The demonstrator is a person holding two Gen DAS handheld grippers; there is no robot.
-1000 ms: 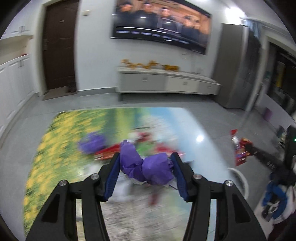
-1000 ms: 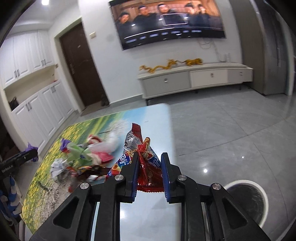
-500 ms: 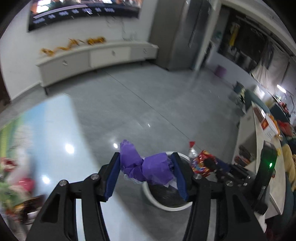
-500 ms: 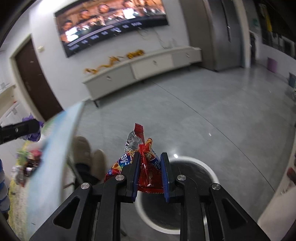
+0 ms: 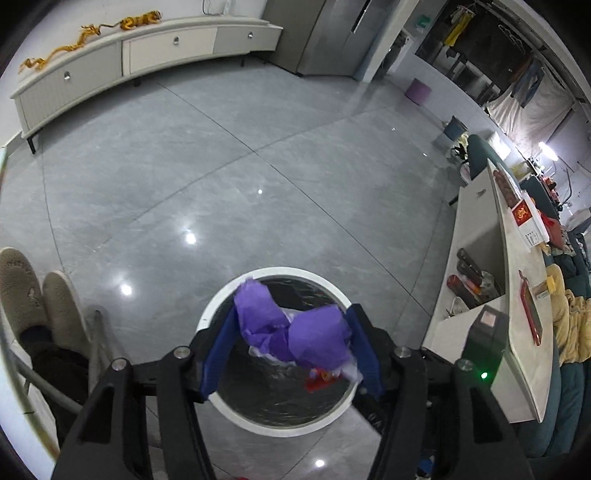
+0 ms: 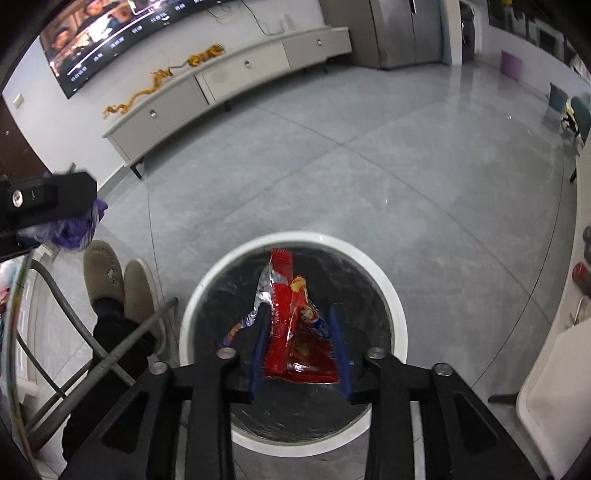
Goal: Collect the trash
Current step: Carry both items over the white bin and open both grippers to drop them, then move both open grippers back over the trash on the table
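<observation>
1. Left wrist view: the left gripper (image 5: pixel 291 350) hangs over the white-rimmed trash bin (image 5: pixel 218 306); its jaws are opening, with the crumpled purple paper (image 5: pixel 295 332) between the blue pads.
2. Right wrist view: the right gripper (image 6: pixel 299 347) points down into the bin (image 6: pixel 391 295); its jaws are opening, and the red snack wrapper (image 6: pixel 295 332) sits loose between them.

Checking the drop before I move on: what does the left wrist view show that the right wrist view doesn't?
Left wrist only: the left gripper, jaws opening, with the crumpled purple paper wad between them above the bin, and a white counter with a red box on it.

Right wrist only: the right gripper, jaws opening around the red foil snack wrapper, and the wall television.

Both: the round white-rimmed bin with black liner, beige slippers, grey tile floor.
</observation>
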